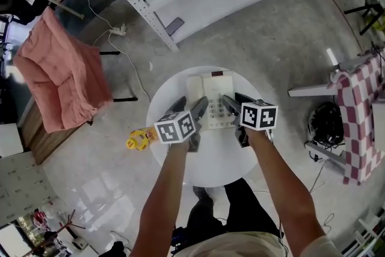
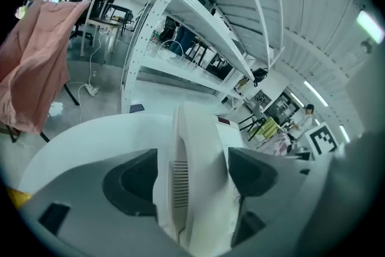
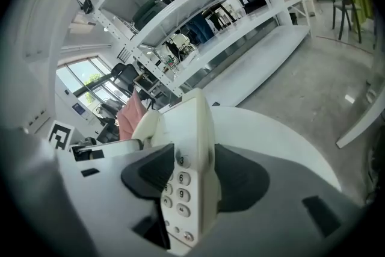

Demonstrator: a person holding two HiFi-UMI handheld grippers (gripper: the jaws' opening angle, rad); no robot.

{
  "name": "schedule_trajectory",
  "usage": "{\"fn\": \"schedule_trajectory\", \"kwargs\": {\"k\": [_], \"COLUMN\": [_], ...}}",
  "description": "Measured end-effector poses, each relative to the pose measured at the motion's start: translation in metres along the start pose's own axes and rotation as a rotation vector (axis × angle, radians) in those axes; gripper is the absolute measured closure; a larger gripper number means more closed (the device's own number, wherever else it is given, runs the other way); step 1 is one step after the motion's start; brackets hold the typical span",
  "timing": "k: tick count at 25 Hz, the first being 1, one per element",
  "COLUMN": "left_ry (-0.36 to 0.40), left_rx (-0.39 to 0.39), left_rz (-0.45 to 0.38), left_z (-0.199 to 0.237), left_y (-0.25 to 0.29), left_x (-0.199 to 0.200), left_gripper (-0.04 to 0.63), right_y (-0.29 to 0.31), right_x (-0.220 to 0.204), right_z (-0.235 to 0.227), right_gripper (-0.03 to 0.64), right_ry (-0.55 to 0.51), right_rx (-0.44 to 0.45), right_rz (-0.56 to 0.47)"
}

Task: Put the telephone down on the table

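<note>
I'm gripping the phone (image 1: 210, 90) with the left gripper (image 2: 192, 174) at its 9 o'clock handset side and the right gripper (image 3: 192, 177) at 3 o'clock. I'm expecting light, stiff, slippery plastic

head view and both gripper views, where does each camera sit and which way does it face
Head view: on the person's head, facing steeply down at the round white table and white plastic push-button telephone; both forearms, left gripper and right gripper show.
Left gripper view: on that gripper, facing along its jaws, closed on the telephone's handset side.
Right gripper view: likewise, jaws closed on the keypad side.
All three share the telephone and table.
</note>
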State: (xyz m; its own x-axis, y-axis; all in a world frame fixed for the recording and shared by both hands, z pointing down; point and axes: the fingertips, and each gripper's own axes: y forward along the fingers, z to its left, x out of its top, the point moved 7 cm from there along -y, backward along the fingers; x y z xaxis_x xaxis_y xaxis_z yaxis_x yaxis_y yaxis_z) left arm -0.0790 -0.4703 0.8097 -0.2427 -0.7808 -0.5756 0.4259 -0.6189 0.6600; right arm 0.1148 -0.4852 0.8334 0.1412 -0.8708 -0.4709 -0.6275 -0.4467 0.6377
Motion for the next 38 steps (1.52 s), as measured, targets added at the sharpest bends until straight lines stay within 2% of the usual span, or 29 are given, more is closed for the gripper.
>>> {"fn": "schedule_trajectory", "kwargs": {"k": [6,10,14,17,20,22,26,31,38], "left_ry": [0.082,0.120,0.153,0.175,0.205,0.230,0.279,0.327,0.420], "left_rx": [0.005,-0.044,-0.124,-0.189,-0.248,-0.278,-0.319,-0.382,-0.413], "left_rz": [-0.036,-0.093,-0.170,-0.234,-0.290,-0.328,-0.388,-0.443,-0.510], "left_z": [-0.024,-0.052,-0.083,-0.104,-0.122,-0.132,-0.145,-0.160,-0.168], "left_y": [-0.036,-0.071,-0.117,-0.158,-0.202,-0.232,-0.295,-0.372,-0.471], "left_x": [0.010,0.020,0.037,0.052,0.063,0.067,0.072,0.072,0.063], "left_gripper": [0.249,0.249,0.250,0.252,0.321,0.378,0.545,0.569,0.571], "right_y": [-0.023,-0.054,-0.089,-0.120,-0.153,-0.174,-0.216,-0.266,-0.327], "right_x": [0.000,0.005,0.014,0.025,0.032,0.034,0.032,0.022,-0.001], "right_z": [0.006,0.020,0.057,0.096,0.140,0.169,0.221,0.280,0.358], "right_gripper": [0.420,0.447,0.491,0.570,0.623,0.623,0.623,0.623,0.623], "right_ry": [0.003,-0.027,-0.110,-0.197,-0.282,-0.338,-0.431,-0.521,-0.675], "right_rx": [-0.081,-0.107,-0.068,-0.026,0.021,0.054,0.094,0.131,0.150], "right_rz": [-0.039,-0.097,-0.157,-0.214,-0.267,-0.293,-0.338,-0.381,-0.411]}}
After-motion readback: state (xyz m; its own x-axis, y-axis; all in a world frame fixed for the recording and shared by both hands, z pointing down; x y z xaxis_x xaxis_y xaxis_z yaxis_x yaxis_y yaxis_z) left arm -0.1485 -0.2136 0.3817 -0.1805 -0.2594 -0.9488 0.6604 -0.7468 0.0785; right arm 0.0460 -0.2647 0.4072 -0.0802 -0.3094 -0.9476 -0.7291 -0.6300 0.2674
